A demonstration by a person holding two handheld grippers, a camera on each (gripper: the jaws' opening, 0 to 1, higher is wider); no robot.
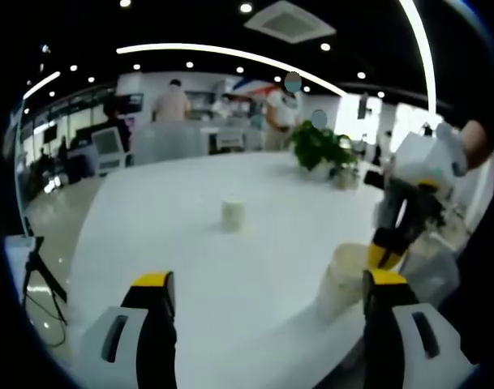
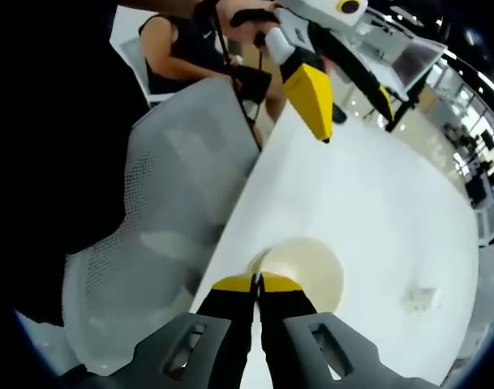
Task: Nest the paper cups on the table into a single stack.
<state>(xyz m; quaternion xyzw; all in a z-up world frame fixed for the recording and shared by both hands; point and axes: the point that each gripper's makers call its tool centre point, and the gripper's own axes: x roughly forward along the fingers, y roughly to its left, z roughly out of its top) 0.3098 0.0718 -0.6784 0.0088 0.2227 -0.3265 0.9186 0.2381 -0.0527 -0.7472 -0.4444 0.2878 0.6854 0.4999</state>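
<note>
Two paper cups sit on the white bench (image 1: 190, 186): a small cup (image 1: 233, 215) at frame centre, a stack (image 1: 342, 279) lower right. Right gripper (image 2: 257, 281) jaws are pinched on the stack's rim (image 2: 303, 267); left gripper (image 1: 267, 284) jaws gape wide, empty.

The right tool (image 2: 257, 284) hides the near rim of the cup (image 2: 305, 271); a small blurred object (image 2: 423, 298) lies on the counter (image 2: 376, 194).
</note>
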